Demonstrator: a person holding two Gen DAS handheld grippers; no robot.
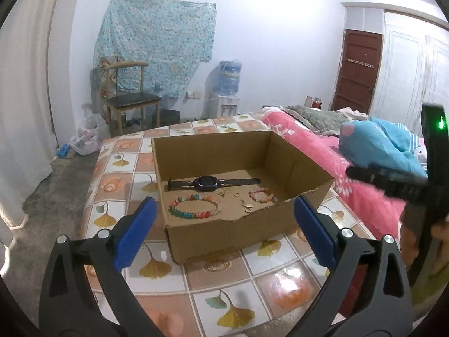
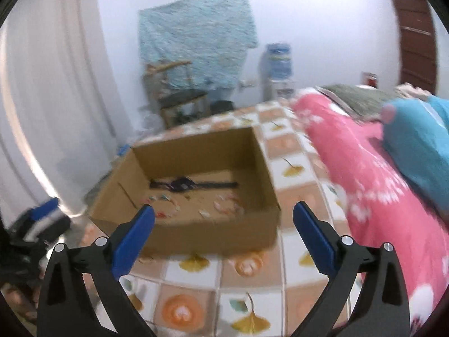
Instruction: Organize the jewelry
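Observation:
An open cardboard box (image 1: 280,219) stands on the tiled table. Inside lie a black watch (image 1: 207,183), a multicoloured bead bracelet (image 1: 195,207), a pink bead bracelet (image 1: 261,194) and small gold earrings (image 1: 247,207). My left gripper (image 1: 224,205) hovers in front of the box, open, with nothing between its blue pads. In the blurred right wrist view the same box (image 2: 213,233) and watch (image 2: 182,184) show, and my right gripper (image 2: 223,214) is open and empty, just before the box's near wall. The right gripper's body (image 1: 429,174) shows at the left wrist view's right edge.
The table wears a cloth with orange and leaf tiles (image 1: 224,280). A bed with a pink quilt (image 1: 350,179) and a blue cushion (image 1: 387,146) adjoins it on the right. A wooden chair (image 1: 132,95) and a water dispenser (image 1: 228,84) stand by the far wall. A white curtain (image 1: 25,112) hangs at left.

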